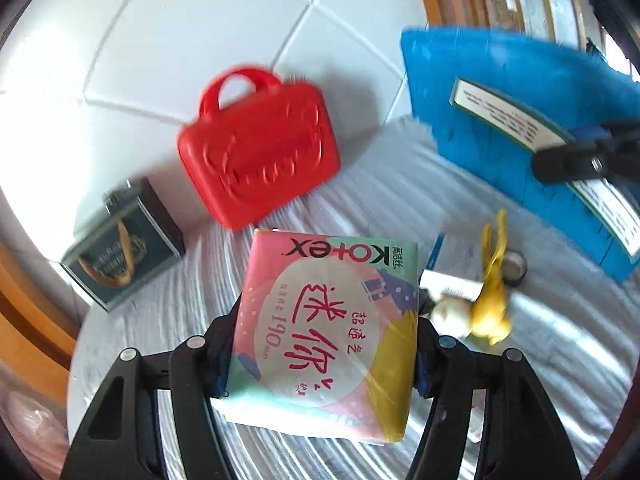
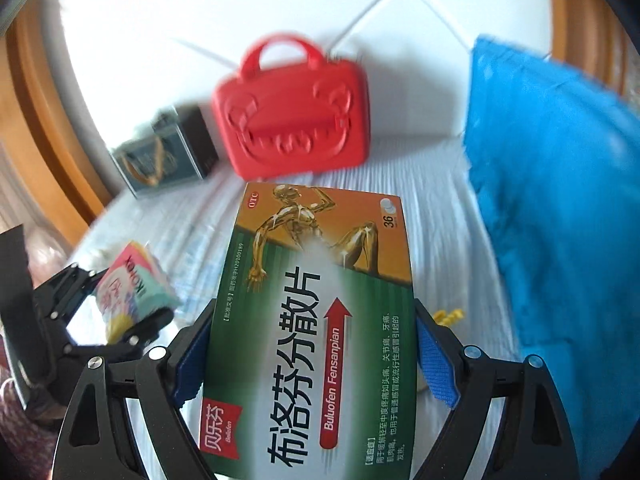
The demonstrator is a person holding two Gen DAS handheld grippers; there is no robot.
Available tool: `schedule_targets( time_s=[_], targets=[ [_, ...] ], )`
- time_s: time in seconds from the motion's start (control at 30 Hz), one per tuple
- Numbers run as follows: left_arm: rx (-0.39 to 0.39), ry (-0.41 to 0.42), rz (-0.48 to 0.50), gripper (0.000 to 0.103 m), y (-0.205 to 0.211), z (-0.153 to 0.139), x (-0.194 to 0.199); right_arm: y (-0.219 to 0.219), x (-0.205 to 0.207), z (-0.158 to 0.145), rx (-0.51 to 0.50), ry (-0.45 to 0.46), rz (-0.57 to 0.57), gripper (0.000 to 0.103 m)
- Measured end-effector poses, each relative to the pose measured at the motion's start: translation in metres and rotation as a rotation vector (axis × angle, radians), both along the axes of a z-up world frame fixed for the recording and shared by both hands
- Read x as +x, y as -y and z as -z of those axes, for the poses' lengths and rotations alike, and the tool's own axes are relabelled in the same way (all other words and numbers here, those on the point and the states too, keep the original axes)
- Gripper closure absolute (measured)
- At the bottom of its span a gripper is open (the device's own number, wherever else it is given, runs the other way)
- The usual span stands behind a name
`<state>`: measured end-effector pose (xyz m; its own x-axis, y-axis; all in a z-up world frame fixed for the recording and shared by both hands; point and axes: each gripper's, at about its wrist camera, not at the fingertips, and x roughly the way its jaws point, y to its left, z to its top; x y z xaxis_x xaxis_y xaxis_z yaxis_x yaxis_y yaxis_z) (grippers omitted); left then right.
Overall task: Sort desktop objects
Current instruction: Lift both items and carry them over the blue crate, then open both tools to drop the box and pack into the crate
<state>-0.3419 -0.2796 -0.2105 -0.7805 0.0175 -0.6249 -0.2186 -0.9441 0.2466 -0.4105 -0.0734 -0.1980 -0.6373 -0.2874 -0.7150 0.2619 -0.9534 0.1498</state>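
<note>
My left gripper (image 1: 328,320) is shut on a pink, teal and yellow Kotex pad pack (image 1: 320,264), lifted above a white ribbed mat (image 1: 380,184). In the right wrist view that left gripper (image 2: 120,312) shows at the lower left with the pack (image 2: 132,284) in it. My right gripper (image 2: 314,312) is shut on a green and gold medicine box (image 2: 320,248), its blue pads (image 2: 436,364) pressing the box's sides. In the left wrist view the right gripper (image 1: 580,160) holds the box (image 1: 500,116) in front of a blue bin (image 1: 480,72).
A red toy suitcase (image 1: 260,144) lies on the white tiled top, with a dark box (image 1: 120,244) to its left. A yellow toy (image 1: 492,300), a white lump (image 1: 452,312) and a small round thing (image 1: 514,266) lie on the mat. The blue bin (image 2: 560,200) stands at the right.
</note>
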Motion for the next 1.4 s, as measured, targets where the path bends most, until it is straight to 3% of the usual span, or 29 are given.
schedule_targets(
  time_s=[0.13, 0.33, 0.57, 0.77, 1.0, 1.07, 1.2, 1.23, 1.4],
  targets=[
    [-0.004, -0.119, 0.063, 0.039, -0.037, -0.066, 0.019, -0.029, 0.057, -0.059, -0.056, -0.113, 0.046, 0.015],
    [0.089, -0.267, 0.211, 0.039, -0.115, -0.156, 0.041, -0.097, 0.134, -0.147, -0.078, -0.323, 0.174, 0.015],
    [0.105, -0.361, 0.326, 0.038, -0.231, -0.21, 0.036, -0.207, 0.173, -0.212, -0.032, -0.485, 0.357, 0.015],
    [0.097, -0.336, 0.357, 0.038, -0.332, -0.227, 0.007, -0.297, 0.142, -0.227, -0.025, -0.471, 0.436, 0.015],
    [0.07, -0.282, 0.332, 0.036, -0.407, -0.225, -0.033, -0.387, 0.101, -0.223, -0.046, -0.422, 0.468, 0.015],
    [0.075, -0.267, 0.318, 0.032, -0.419, -0.227, -0.044, -0.403, 0.087, -0.218, -0.039, -0.391, 0.464, 0.014],
    [0.062, -0.301, 0.257, 0.003, -0.434, -0.235, -0.051, -0.434, 0.063, -0.214, -0.078, -0.369, 0.479, 0.014],
    [0.062, -0.316, 0.241, 0.0, -0.435, -0.236, -0.051, -0.439, 0.061, -0.215, -0.092, -0.372, 0.476, 0.014],
    [0.075, -0.32, 0.189, 0.0, -0.434, -0.241, -0.051, -0.442, 0.07, -0.219, -0.116, -0.405, 0.43, 0.012]
  ],
)
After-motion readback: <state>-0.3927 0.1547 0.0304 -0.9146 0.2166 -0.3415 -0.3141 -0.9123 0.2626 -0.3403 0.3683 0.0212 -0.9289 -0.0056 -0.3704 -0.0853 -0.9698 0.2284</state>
